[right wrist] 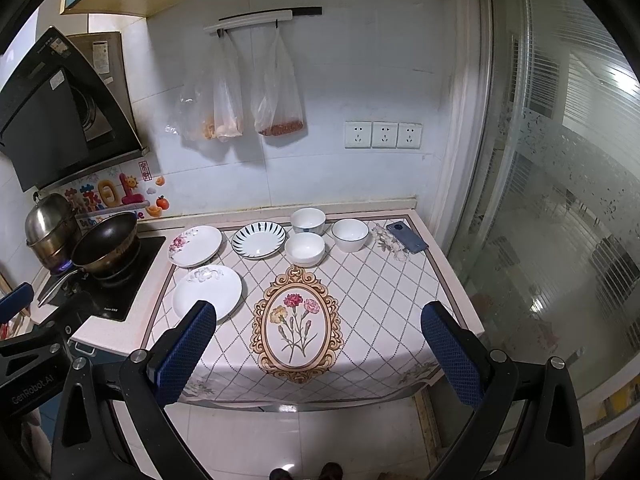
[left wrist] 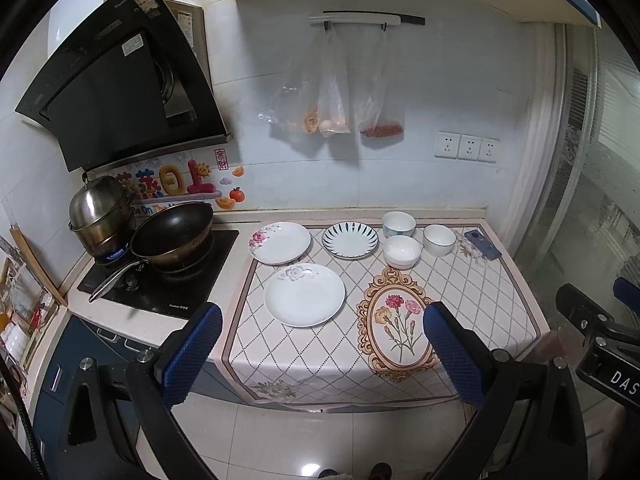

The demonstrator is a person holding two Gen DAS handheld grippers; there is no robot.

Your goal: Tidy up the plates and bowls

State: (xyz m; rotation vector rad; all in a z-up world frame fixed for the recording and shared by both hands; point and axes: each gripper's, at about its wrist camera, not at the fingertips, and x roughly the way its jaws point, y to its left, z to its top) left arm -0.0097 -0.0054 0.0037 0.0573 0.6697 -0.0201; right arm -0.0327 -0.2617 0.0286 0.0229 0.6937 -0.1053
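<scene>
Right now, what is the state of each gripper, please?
Left gripper: open, holding nothing.
Right gripper: open, holding nothing.

Both views are evenly lit by cool, soft indoor light, moderately bright. Glare spots sit on the glossy floor tiles (left wrist: 308,468) and bright streaks on the frosted glass door (right wrist: 560,200) at right. The hanging bags (left wrist: 332,92) cast soft shadows on the wall. Fisheye distortion bends straight edges, and black vignetting fills the corners. The tabletop (right wrist: 360,280) is sharp; the frame edges look slightly soft.
</scene>
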